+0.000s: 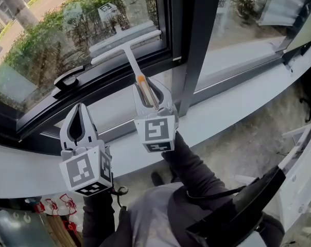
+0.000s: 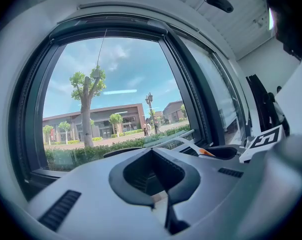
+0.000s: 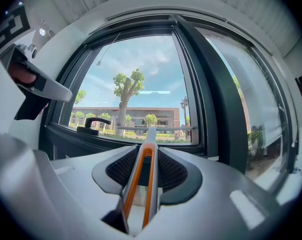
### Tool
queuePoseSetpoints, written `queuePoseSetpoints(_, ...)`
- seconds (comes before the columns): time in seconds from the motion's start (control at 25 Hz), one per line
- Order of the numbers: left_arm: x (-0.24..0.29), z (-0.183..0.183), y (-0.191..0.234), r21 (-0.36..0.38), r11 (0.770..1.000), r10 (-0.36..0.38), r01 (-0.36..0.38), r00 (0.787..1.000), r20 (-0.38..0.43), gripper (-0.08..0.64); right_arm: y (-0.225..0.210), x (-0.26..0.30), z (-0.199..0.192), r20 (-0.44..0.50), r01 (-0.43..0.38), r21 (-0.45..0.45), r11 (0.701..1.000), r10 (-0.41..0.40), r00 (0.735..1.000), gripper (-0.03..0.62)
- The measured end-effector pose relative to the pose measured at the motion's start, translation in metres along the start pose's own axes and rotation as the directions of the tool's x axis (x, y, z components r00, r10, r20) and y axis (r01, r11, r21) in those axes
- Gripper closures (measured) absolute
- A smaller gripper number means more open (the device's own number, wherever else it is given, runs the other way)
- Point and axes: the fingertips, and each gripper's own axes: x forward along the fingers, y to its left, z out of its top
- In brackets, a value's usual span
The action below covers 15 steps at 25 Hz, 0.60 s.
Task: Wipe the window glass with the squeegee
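Note:
The squeegee has a white T-shaped blade and a white handle with orange trim. Its blade lies against the lower part of the left window glass, just above the dark frame. My right gripper is shut on the handle, below the blade. In the right gripper view the handle runs out between the jaws to the blade at the glass. My left gripper hovers over the sill to the left, shut and holding nothing. In the left gripper view the squeegee shows at the right.
A black window handle sits on the lower frame left of the blade. A dark mullion stands just right of the squeegee, with a second pane beyond it. The white sill runs below both panes.

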Motion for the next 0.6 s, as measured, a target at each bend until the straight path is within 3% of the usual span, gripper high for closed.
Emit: queuePoseSetpoints(0.6, 0.001, -0.009, 0.0, -0.002, 1.0, -0.029, 0.029, 1.0, -0.002, 0.563, 0.001, -0.001, -0.027, -0.06, -0.007, 0.031, 0.999, 0.009, 0.998, 0.462)
